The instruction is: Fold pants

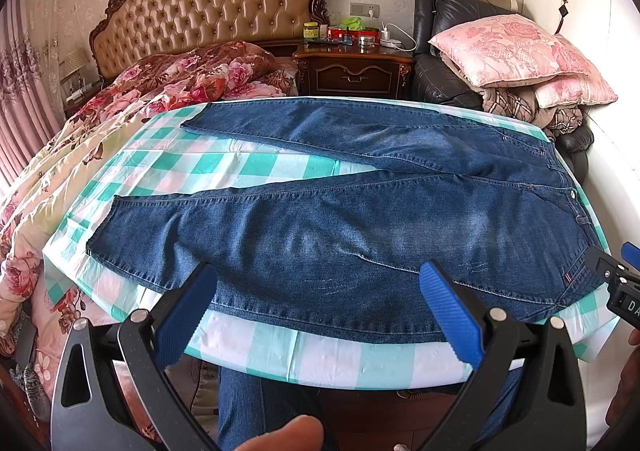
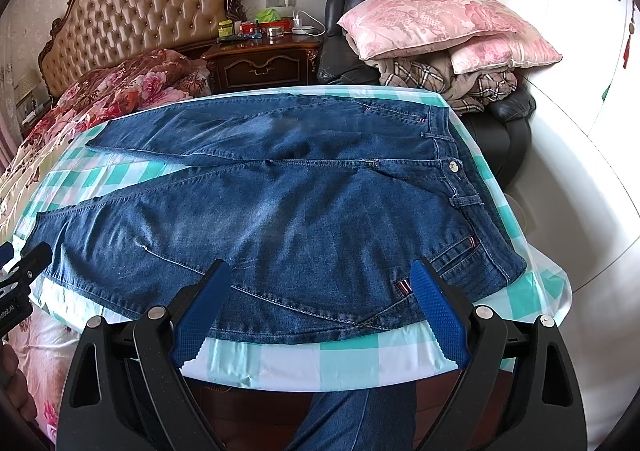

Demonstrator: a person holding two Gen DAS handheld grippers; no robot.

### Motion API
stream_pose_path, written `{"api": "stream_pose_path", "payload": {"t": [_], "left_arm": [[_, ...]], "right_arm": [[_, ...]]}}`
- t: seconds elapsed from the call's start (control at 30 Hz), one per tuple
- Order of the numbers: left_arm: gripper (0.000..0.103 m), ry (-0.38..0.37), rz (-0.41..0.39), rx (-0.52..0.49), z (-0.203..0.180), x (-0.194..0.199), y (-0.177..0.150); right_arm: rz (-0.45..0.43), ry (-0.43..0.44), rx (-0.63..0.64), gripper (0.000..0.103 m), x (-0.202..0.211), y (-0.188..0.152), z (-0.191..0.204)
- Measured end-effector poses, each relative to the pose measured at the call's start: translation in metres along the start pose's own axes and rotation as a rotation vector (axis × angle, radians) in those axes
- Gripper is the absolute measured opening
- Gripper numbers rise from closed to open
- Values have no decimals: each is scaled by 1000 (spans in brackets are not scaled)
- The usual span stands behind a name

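Left wrist view: the left gripper (image 1: pixel 316 283) hangs with its blue pads spread wide, grasping nothing, over the near edge of the desk (image 1: pixel 320 355), which is covered by a green, white and pink checked cloth (image 1: pixel 248 167). The pants (image 1: pixel 360 219), dark blue jeans, lie flat and unfolded on that cloth just ahead of the gripper, legs running to the left and waistband to the right; the two legs splay apart, with a wedge of cloth showing between them. The gripper's tips sit above the near leg, around its lower hem side and middle.

From the right wrist view, the right gripper (image 2: pixel 320 279) is likewise released, its fingers wide apart and empty, poised over the hip and pocket area of the pants near the waistband end, at the near edge of the desk. A bed (image 1: pixel 100 123) with floral bedding stands beyond the desk to the left, and pink pillows (image 2: pixel 440 23) are piled on a dark chair to the right.
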State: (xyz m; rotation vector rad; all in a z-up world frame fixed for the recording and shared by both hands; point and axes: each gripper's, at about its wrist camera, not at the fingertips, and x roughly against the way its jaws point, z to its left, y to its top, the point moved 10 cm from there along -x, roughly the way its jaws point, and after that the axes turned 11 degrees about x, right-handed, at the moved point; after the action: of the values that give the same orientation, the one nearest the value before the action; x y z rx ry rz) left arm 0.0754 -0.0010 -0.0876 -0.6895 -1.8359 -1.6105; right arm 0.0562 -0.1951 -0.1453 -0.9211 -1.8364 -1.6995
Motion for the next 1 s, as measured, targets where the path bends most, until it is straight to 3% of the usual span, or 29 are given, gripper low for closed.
{"api": "stream_pose_path", "payload": {"t": [0.3,0.5,0.63,0.7,0.93,1.0], "left_arm": [[101,-3,7,4,0,-1,-1],[101,-12,41,6,-1,-18,-6],[101,-17,70,6,-2,-34,-5],[101,-19,83,7,-4,-43,-4],[101,2,136,-9,-5,-80,-1],[101,22,157,3,1,-92,-2]], "right_arm": [[11,12,6,88,-4,-4,3],[70,93,-67,87,-35,-10,-7],[106,77,-158,88,-67,11,-55],[124,21,-161,88,-90,26,-87],[199,-72,-272,88,-225,110,-224],[213,-78,-279,84,-254,126,-243]]}}
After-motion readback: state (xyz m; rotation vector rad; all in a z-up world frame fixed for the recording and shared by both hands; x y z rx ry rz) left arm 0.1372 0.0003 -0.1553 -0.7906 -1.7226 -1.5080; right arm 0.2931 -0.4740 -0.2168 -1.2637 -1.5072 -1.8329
